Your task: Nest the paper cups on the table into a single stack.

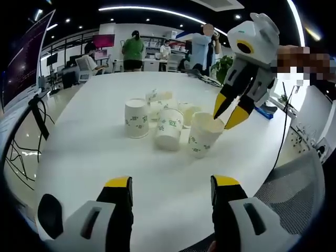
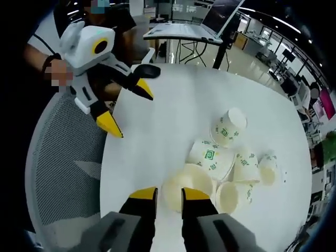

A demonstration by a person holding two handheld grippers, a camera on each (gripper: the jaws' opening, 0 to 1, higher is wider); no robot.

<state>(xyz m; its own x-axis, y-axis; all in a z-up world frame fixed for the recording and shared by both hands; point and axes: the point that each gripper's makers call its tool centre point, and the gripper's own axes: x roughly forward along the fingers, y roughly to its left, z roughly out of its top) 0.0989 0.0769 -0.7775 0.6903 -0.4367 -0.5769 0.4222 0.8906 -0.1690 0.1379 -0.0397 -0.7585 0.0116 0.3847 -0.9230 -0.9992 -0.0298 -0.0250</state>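
White table (image 1: 84, 157) carries a cluster of paper cups (image 1: 169, 126) at its middle, with a mesh chair (image 2: 63, 173) by the near edge. Left gripper (image 1: 170, 191) hovers with jaws apart, while the right gripper (image 2: 169, 195) pinches the rim of a mouth-up cup (image 2: 188, 190). Behind it, one cup (image 1: 136, 118) stands mouth-down and others lie tipped sideways.

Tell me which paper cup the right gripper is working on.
The open-mouthed cup at the cluster's near right edge: the right gripper has its jaws at its rim. The others sit untouched.
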